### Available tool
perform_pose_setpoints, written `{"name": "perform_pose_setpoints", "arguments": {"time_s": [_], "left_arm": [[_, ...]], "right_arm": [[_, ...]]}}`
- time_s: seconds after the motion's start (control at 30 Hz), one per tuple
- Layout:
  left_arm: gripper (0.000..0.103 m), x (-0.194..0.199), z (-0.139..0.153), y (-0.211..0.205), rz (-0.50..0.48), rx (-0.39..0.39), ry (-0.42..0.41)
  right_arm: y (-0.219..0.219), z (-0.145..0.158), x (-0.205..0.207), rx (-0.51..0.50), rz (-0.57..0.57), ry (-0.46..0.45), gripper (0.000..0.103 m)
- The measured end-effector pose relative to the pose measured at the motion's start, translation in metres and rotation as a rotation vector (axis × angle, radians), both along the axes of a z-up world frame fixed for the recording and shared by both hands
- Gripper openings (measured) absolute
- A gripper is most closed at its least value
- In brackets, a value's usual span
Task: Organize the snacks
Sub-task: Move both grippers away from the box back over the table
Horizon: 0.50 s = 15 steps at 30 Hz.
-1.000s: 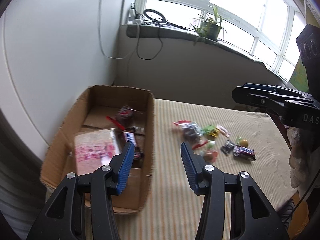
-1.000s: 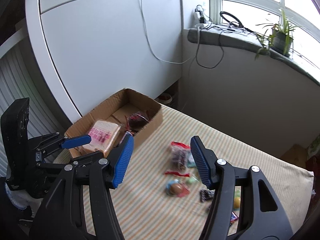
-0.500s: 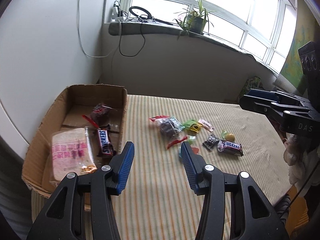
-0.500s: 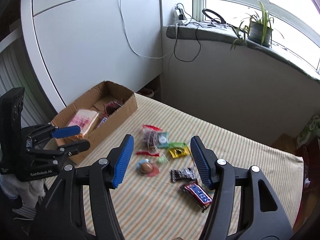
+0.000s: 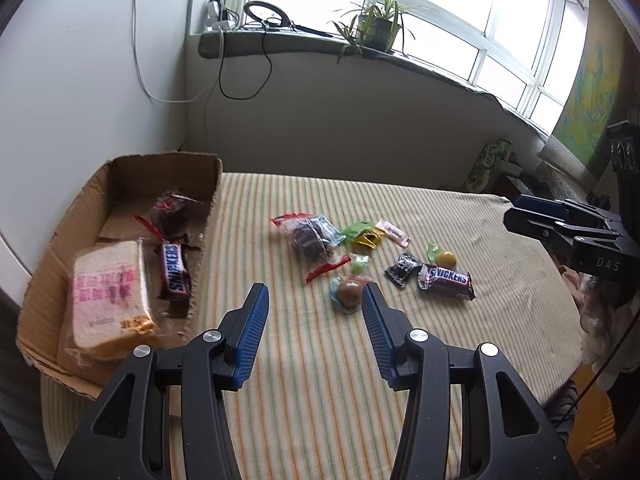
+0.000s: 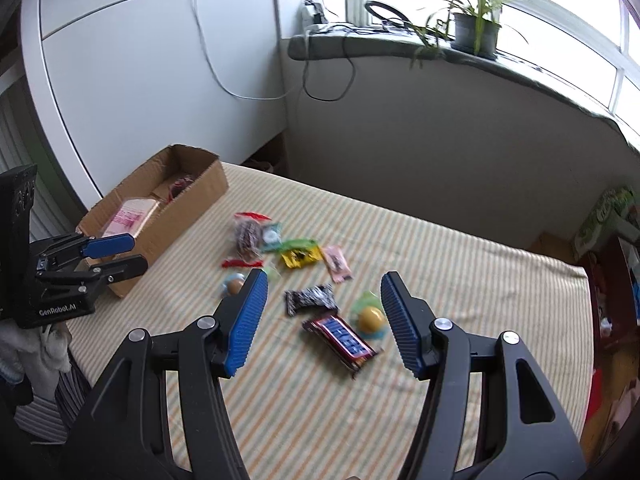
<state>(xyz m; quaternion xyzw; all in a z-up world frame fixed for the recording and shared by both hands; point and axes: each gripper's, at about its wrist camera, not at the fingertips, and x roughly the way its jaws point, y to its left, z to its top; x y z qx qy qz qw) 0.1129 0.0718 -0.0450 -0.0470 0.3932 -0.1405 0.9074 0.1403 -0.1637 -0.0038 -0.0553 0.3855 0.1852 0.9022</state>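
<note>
A striped cloth of thin green, orange and cream lines covers the table, soft and slightly rumpled; at its left end sits a shallow cardboard box with ragged, torn edges. Inside the box lie a square slice of bread in clear wrap with pink print, a dark glossy Snickers bar beside it, and a crinkled red-and-dark packet toward the far wall.

The remaining snacks are scattered on the cloth well apart from the box — a clear bag of dark pieces with red ends, a green and yellow sachet, a pale pink sachet, a small black wrapper, a second Snickers bar, a round yellow sweet and a round brown one in a blue wrapper.

The left claw hangs over the cloth, its ribbed blue pads apart with nothing between them; the right claw hovers above the second Snickers bar, jaws likewise apart and empty.
</note>
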Motion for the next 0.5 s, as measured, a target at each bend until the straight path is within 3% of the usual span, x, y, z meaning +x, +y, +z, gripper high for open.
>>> {"name": "perform_pose_setpoints", "arguments": {"time_s": [0.2,0.5], "left_arm": [[0.047,0.001,-0.011,-0.013,-0.025,0.015,0.026],[0.047,0.006,-0.028,-0.034,-0.076,0.027,0.057]], "right_arm": [[-0.031,-0.013,-0.003,0.018,-0.034,0.04,0.062],[-0.049,-0.042,-0.007,0.008,0.008,0.103,0.062]]}}
